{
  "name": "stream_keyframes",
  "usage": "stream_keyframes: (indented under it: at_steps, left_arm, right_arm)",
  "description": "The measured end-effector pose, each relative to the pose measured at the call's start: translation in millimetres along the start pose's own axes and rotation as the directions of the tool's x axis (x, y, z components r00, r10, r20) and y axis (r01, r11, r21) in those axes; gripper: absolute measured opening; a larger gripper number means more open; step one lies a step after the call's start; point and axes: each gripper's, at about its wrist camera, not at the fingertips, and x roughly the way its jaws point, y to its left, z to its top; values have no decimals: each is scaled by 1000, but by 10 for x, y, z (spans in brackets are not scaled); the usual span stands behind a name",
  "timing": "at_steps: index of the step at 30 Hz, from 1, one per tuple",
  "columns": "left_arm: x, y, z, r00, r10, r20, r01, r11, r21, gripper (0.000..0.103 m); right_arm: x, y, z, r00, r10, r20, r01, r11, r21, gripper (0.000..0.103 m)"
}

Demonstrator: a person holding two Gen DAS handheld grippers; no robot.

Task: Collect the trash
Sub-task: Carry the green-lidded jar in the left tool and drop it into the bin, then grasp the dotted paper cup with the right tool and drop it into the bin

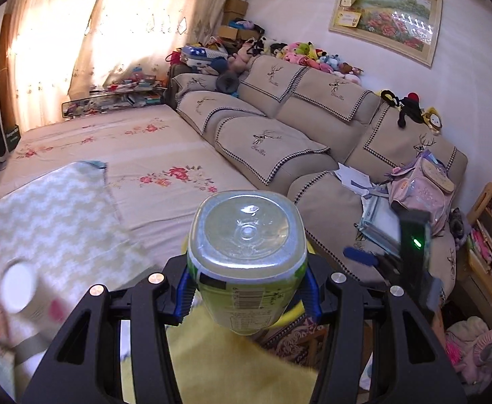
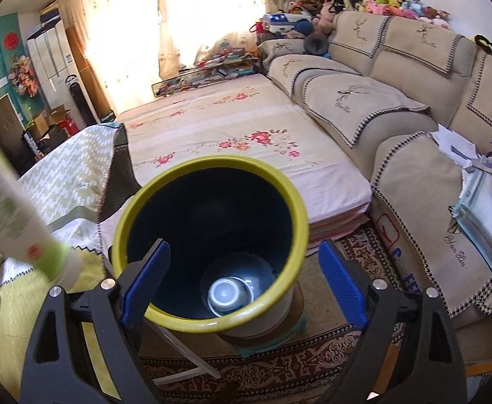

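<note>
The left gripper point(image 1: 246, 298) has its jaws closed tight on a green bottle point(image 1: 247, 262), bottom end pointing away. The right gripper point(image 2: 242, 282) has its jaws wide open, one on each side of a bin point(image 2: 134, 208) with a yellow rim. It holds nothing. The bin stands on the rug point(image 2: 330, 350) by the bed point(image 2: 232, 124). A bowl point(image 2: 229, 294) lies inside.

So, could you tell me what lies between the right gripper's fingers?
The bin's yellow rim in the right wrist view, which the right gripper straddles without clamping.
</note>
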Motion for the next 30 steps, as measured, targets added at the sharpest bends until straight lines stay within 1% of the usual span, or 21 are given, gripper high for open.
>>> stream_keyframes:
  at_steps: [2, 5, 7, 9, 10, 12, 14, 16, 17, 19, 20, 22, 23, 25, 26, 28, 30]
  left_arm:
    - [298, -8, 45, 1000, 10, -16, -10, 1000, -3, 51]
    - [629, 20, 54, 999, 14, -46, -15, 1000, -21, 51]
    - [818, 61, 34, 998, 21, -54, -23, 999, -37, 61]
    - [910, 63, 33, 998, 40, -58, -42, 998, -36, 64]
    - [893, 59, 19, 998, 39, -57, -41, 998, -38, 64]
    - [763, 35, -5, 998, 41, -38, -42, 999, -31, 65]
    - [464, 61, -63, 998, 57, 4, -57, 998, -16, 70]
    - [173, 61, -102, 997, 70, 36, -70, 997, -19, 78]
    - [23, 91, -143, 996, 80, 50, -79, 997, -25, 79]
    - [-322, 205, -266, 991, 111, 73, -107, 993, -50, 86]
    - [-509, 269, -340, 987, 136, 86, -131, 990, -60, 86]
    - [-876, 402, -466, 975, 190, 117, -181, 980, -82, 93]
    - [-1010, 476, -524, 968, 214, 127, -204, 975, -93, 94]
    - [-1354, 666, -681, 945, 290, 151, -274, 954, -119, 96]
    - [-1531, 783, -767, 926, 341, 164, -321, 937, -135, 97]
    - [-1794, 976, -894, 895, 409, 176, -383, 909, -163, 98]
    - [-2031, 1233, -1006, 869, 462, 176, -429, 882, -196, 98]
  right_arm:
    - [21, -57, -11, 1000, -9, -5, 9, 1000, 6, 85]
    - [58, -106, -25, 1000, -14, -18, 14, 1000, 14, 85]
    - [87, -111, -35, 999, -15, -28, 15, 1000, 14, 86]
    - [113, -95, -38, 999, -14, -35, 14, 1000, 11, 86]
    - [121, -83, -44, 999, -14, -36, 14, 1000, 8, 86]
    - [133, -40, -44, 999, -12, -37, 12, 1000, -1, 86]
    - [150, 20, -40, 999, -2, -40, 1, 1000, -15, 86]
    - [163, 109, -27, 999, 11, -42, -12, 999, -33, 86]
    - [165, 170, -20, 999, 22, -42, -24, 999, -44, 86]
    - [165, 329, -6, 998, 48, -43, -51, 996, -70, 86]
    - [163, 437, 5, 997, 64, -43, -67, 994, -87, 86]
    - [140, 691, 23, 994, 104, -45, -109, 986, -129, 86]
    - [125, 821, 32, 991, 127, -46, -132, 980, -151, 86]
    - [84, 1171, 41, 981, 185, -53, -192, 959, -210, 86]
    - [60, 1335, 38, 976, 212, -57, -219, 947, -236, 86]
    - [7, 1693, 28, 960, 273, -67, -280, 915, -289, 86]
    - [-31, 2050, 11, 941, 327, -82, -335, 881, -335, 86]
